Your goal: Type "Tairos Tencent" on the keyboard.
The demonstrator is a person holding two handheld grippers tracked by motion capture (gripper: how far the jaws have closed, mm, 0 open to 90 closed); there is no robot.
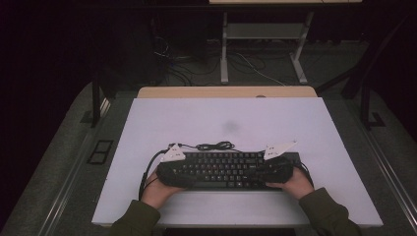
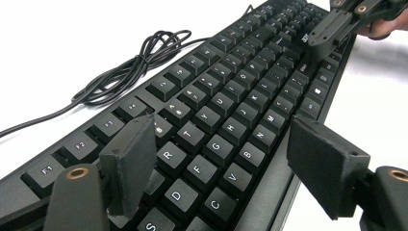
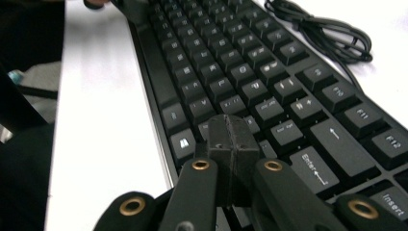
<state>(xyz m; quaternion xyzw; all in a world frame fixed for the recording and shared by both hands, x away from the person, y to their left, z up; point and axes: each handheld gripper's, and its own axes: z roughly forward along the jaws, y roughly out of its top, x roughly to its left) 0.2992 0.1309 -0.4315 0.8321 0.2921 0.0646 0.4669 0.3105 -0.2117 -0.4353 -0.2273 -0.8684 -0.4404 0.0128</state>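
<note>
The black keyboard [image 1: 223, 169] lay across the near part of the white table [image 1: 295, 123], and its coiled cable [image 1: 215, 145] sat just behind it. Beyond the cable, and beside either end of the keyboard, the tabletop gave open room.

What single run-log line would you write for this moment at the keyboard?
left gripper: open, jaws astride keyboard left end | right gripper: shut, over keys near Enter | cable: coiled behind keyboard | table: white
</note>
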